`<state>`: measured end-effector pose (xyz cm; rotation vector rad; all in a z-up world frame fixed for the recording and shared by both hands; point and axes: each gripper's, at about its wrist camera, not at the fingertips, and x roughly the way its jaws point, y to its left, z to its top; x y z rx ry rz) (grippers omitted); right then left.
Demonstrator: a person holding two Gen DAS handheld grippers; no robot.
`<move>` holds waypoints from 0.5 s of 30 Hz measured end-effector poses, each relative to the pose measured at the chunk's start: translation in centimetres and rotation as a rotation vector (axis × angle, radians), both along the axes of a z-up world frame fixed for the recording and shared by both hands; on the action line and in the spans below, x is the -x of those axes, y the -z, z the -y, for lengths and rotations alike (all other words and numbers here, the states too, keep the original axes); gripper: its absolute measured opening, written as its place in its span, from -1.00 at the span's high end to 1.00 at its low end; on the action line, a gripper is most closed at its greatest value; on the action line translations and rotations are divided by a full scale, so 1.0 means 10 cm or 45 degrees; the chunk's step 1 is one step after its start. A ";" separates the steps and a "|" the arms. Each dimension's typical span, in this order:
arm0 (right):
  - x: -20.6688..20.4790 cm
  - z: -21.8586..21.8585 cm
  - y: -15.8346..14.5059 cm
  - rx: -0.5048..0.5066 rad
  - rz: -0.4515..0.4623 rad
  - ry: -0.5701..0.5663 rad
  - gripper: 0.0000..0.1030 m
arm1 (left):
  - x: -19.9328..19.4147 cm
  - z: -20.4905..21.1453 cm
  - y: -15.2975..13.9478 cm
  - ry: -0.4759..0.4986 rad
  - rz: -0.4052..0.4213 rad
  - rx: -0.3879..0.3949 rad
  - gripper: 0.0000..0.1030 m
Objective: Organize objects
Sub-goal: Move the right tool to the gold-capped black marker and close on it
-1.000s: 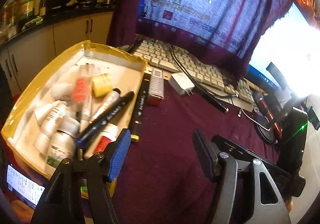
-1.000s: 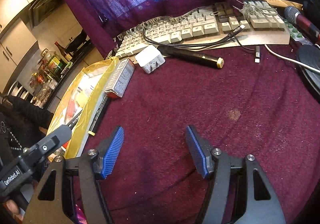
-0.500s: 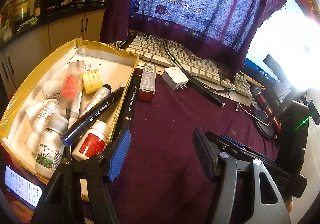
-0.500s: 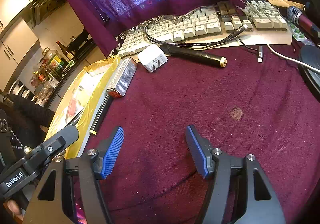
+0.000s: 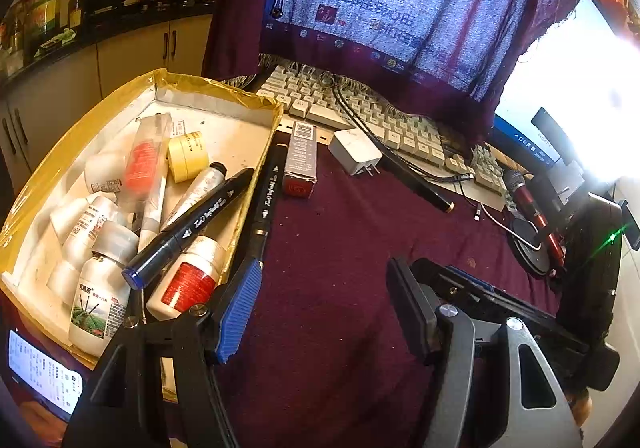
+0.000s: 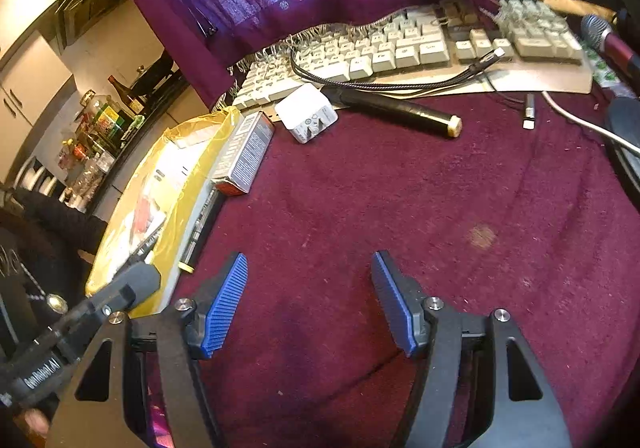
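Both my tongs hang open over the red desk, holding nothing: left tongs (image 5: 324, 312), right tongs (image 6: 308, 302). The box (image 5: 216, 88) of bottles sits on my left. A marker (image 5: 266, 196) lies just beside it.

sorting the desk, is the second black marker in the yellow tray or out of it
Out. That black marker lies on the maroon cloth along the outside of the yellow tray wall; another marker rests inside.
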<state>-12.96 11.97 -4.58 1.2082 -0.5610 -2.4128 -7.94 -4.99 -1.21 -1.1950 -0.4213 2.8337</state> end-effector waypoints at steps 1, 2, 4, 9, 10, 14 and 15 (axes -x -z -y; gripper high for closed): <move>0.04 0.00 -0.01 0.002 0.013 0.001 -0.25 | 0.00 0.02 0.00 -0.004 -0.001 -0.004 -0.15; 0.08 0.01 -0.02 -0.003 0.021 -0.001 -0.25 | 0.00 0.04 0.00 -0.008 -0.002 -0.008 -0.15; 0.15 0.05 -0.07 -0.044 0.029 -0.005 -0.25 | 0.00 0.08 0.00 -0.016 -0.002 -0.015 -0.15; 0.36 0.14 -0.20 -0.166 0.013 0.023 -0.24 | 0.00 0.20 0.03 -0.015 -0.003 -0.065 -0.15; 0.41 0.14 -0.23 -0.176 0.002 0.022 -0.25 | 0.00 0.21 0.03 -0.013 -0.004 -0.078 -0.15; 0.67 0.08 -0.30 -0.324 -0.060 0.058 -0.24 | -0.04 0.26 0.03 -0.008 -0.025 -0.113 -0.15; 0.75 0.07 -0.30 -0.375 -0.075 0.051 -0.24 | -0.04 0.27 0.03 -0.005 -0.027 -0.115 -0.15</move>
